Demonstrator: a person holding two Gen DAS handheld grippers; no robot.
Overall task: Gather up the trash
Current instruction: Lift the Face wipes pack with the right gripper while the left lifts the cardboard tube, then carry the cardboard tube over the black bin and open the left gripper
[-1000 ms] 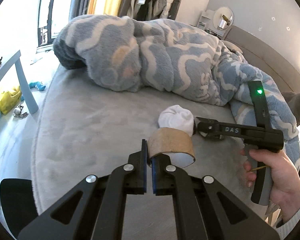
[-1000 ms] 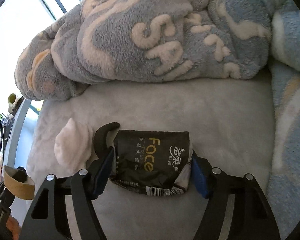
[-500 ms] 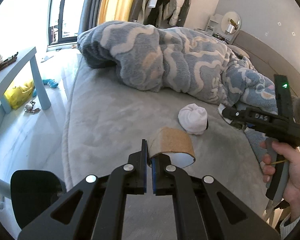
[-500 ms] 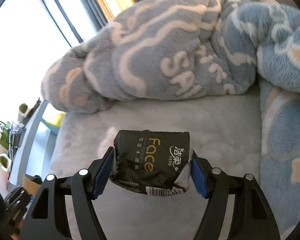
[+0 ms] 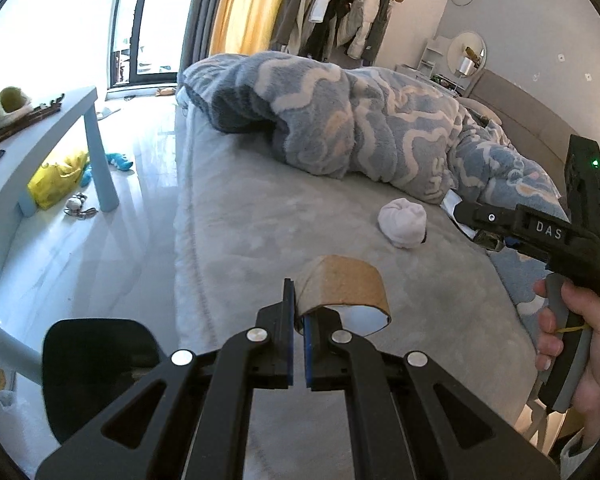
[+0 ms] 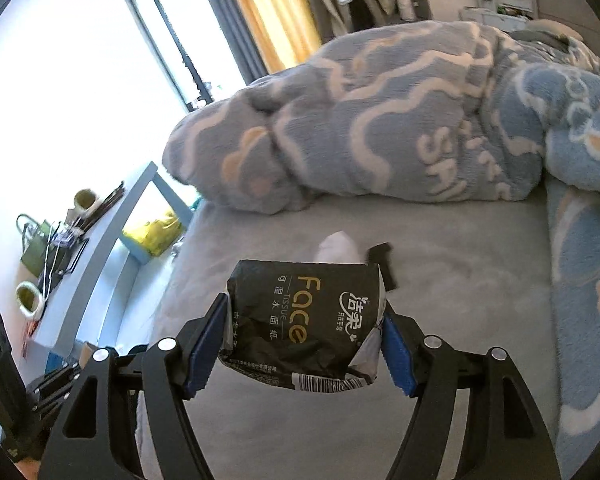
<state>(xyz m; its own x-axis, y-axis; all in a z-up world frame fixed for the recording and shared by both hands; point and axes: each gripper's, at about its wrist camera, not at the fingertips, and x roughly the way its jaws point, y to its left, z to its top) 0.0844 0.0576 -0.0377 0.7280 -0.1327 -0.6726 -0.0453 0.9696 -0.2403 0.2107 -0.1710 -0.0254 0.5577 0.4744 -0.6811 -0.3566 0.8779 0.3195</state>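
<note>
Left claw [image 5: 298, 316]: nearly closed, its two pads pinching the wall of the cardboard tube [image 5: 342, 286] at one end, so the tube sticks out sideways above the bed [image 5: 260, 216].
Cardboard tube handling: by the look of it light, thin-walled and easily crushed; the wall pinch holds it, though a twist could probably tear or fold the edge. A hold across the whole tube would be steadier.
Right claw [image 6: 304, 330]: held wide, both blue pads pressed against the sides of the tissue packet [image 6: 304, 316], which hangs between them above the bed.
Tissue packet handling: soft, crinkly film, apparently near empty and very light; likely slippery, and it buckles under pressure, so the hold across its width seems fair but not firm.
Packet writing: "Face" in gold, "TISSUE" small beside it, Chinese characters in white, a barcode at the lower edge.
Right claw body, seen from the left wrist view: lettered "DAS", with a green lamp lit.
White wad [image 5: 403, 222]: lies on the bed beside the fleece blanket [image 5: 340, 120]; looks soft, whether paper or cloth I cannot tell.
Blanket lettering: partly folded, not fully readable.
Desk [image 5: 40, 140]: beside the bed, carrying clutter.
</note>
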